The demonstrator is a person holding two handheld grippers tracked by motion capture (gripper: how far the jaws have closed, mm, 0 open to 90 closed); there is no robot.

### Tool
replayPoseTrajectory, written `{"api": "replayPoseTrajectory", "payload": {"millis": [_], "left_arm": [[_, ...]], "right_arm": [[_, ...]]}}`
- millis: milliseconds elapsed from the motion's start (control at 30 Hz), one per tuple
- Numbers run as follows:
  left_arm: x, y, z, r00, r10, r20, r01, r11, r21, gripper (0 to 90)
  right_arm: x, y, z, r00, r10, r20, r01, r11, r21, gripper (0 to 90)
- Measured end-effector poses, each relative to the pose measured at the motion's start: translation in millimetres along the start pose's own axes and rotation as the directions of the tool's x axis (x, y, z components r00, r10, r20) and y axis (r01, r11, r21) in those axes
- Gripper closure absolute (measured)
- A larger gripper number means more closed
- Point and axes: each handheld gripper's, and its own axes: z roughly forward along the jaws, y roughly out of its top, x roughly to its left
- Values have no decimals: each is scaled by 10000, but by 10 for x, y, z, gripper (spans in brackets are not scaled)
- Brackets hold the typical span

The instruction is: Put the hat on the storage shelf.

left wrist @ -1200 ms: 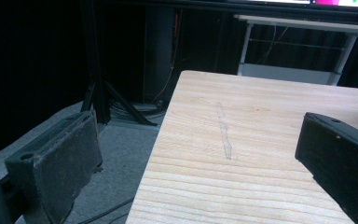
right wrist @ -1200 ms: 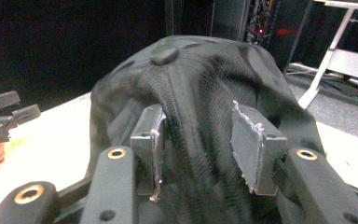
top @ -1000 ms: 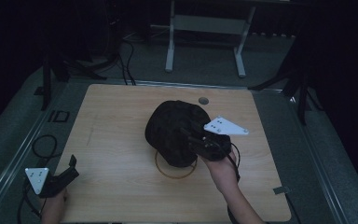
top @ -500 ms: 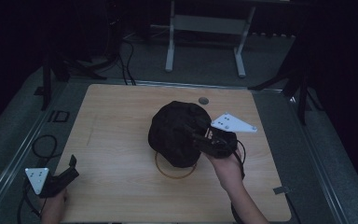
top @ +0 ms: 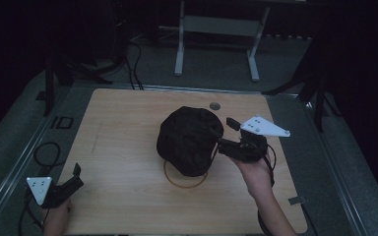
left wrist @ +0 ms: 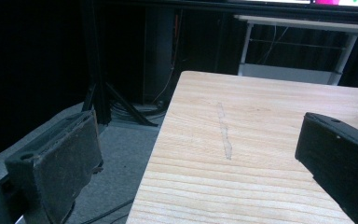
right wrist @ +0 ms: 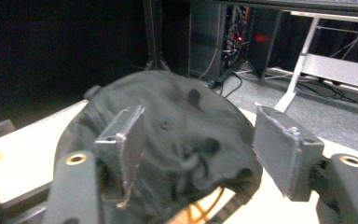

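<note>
High view first: a black cap (top: 189,140) is seen near the middle of the wooden table (top: 123,147), and beneath the cap's near edge a thin yellow ring (top: 184,181) is laid flat on the wood, partly covered by the fabric. The right gripper (top: 220,133) is held just to the right of the cap, its black jaws pointed at the cap's side, with the grey three-cornered plate (top: 265,126) carried on top and the hand (top: 253,172) wrapped around the body behind.

Right gripper view now: the cap (right wrist: 168,140) is framed between the two jaws, and the jaws are spread well apart. They have just been opening. Fabric bulges between them, yet no pad is seen pressing into it; the left pad is close against the cloth, while clear space is left beside the right one. A sliver of the ring (right wrist: 205,207) is caught under the cap's rim.

Far from the cap, at the table's near left corner, the left gripper (top: 75,178) is rested low. In the left gripper view its jaws are parted wide, and nothing but bare table (left wrist: 261,140) is seen between them.
</note>
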Motion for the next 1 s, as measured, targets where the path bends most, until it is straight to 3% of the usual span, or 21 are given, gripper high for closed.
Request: {"api": "replayPoseTrajectory", "payload": {"millis": [300, 567, 733, 1000], "left_arm": [[-1, 0, 1, 10000, 5, -5, -5, 10000, 1, 6], [-5, 0, 1, 10000, 42, -10, -42, 10000, 23, 6], [-4, 1, 3, 10000, 43, -9, -43, 10000, 33, 6], [-4, 2, 4, 10000, 48, -3, -48, 10000, 51, 6]], "right_arm": [[-266, -166, -106, 9990, 125, 440, -131, 9998, 154, 187], [-521, -379, -215, 9942, 493, 953, -510, 9986, 154, 138], [-688, -552, -269, 9874, 743, 1395, -768, 9970, 127, 137], [-942, -925, -328, 9736, 626, 2193, -714, 9969, 325, 131]]}}
